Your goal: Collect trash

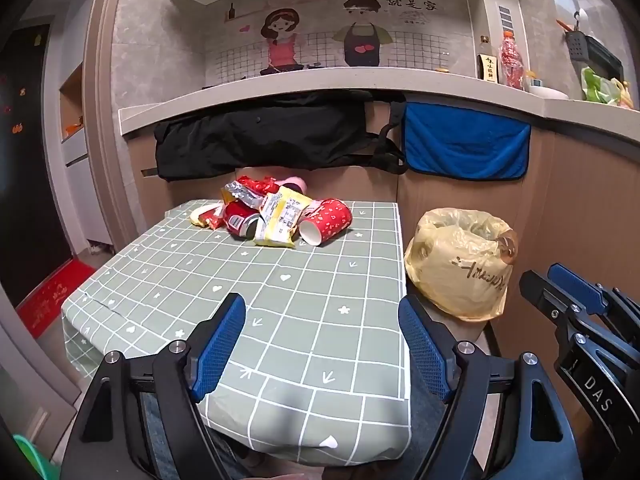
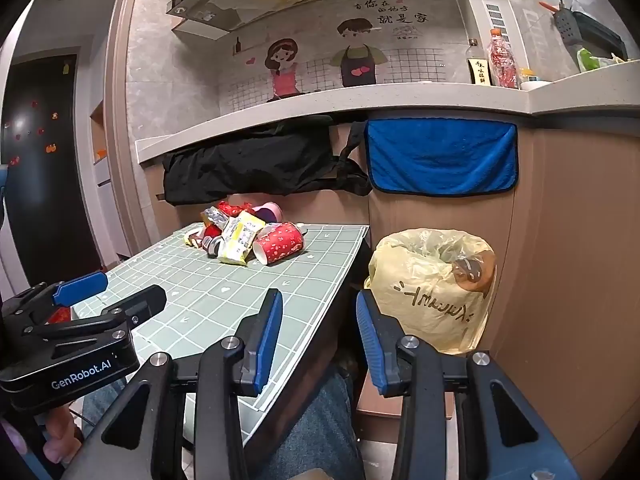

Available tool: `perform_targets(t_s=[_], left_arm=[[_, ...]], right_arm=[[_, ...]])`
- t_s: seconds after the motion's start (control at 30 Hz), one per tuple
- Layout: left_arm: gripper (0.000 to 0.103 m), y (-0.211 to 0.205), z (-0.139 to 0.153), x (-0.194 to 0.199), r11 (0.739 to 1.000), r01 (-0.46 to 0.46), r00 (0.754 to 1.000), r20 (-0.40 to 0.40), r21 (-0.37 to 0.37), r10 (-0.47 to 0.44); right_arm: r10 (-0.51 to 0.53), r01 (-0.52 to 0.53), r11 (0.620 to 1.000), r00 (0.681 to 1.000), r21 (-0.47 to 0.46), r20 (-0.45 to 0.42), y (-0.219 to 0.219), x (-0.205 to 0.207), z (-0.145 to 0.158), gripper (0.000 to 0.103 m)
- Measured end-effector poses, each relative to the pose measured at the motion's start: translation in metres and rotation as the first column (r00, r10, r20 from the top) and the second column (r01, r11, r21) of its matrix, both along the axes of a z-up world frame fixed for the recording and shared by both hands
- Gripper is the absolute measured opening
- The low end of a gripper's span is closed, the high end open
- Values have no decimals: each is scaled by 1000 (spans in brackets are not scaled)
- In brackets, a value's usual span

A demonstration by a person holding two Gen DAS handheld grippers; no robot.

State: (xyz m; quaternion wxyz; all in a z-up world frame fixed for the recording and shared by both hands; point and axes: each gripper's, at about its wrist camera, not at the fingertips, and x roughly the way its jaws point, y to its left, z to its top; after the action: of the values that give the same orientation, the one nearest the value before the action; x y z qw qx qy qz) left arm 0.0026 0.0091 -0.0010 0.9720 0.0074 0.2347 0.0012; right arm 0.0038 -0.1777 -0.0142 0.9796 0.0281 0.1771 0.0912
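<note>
My left claw (image 1: 322, 344) wears rough, textured blue pads (image 1: 219, 346) on matt black plastic. Matt green checked cloth (image 1: 280, 300) covers the table. The red paper cup (image 1: 326, 221) looks glossy; the yellow bin bag (image 1: 460, 264) is thin, crinkled plastic.

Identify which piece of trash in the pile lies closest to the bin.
The red paper cup, lying on its side at the pile's right edge, nearest the yellow-bagged bin.

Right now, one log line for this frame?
left gripper: open, empty | right gripper: open, empty | red paper cup: in table pile | yellow-bagged bin: beside table
</note>
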Motion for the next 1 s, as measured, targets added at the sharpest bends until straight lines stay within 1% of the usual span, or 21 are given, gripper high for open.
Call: perform_targets(t_s=[0.33, 1.0], left_arm=[[79, -9, 3, -5, 1000, 2, 1000, 5, 17, -3], [79, -9, 5, -6, 1000, 5, 1000, 9, 16, -5]], right_arm=[[-12, 12, 1000, 1000, 1, 13, -4, -1, 3, 37], [-14, 14, 1000, 1000, 5, 12, -3, -2, 3, 37]])
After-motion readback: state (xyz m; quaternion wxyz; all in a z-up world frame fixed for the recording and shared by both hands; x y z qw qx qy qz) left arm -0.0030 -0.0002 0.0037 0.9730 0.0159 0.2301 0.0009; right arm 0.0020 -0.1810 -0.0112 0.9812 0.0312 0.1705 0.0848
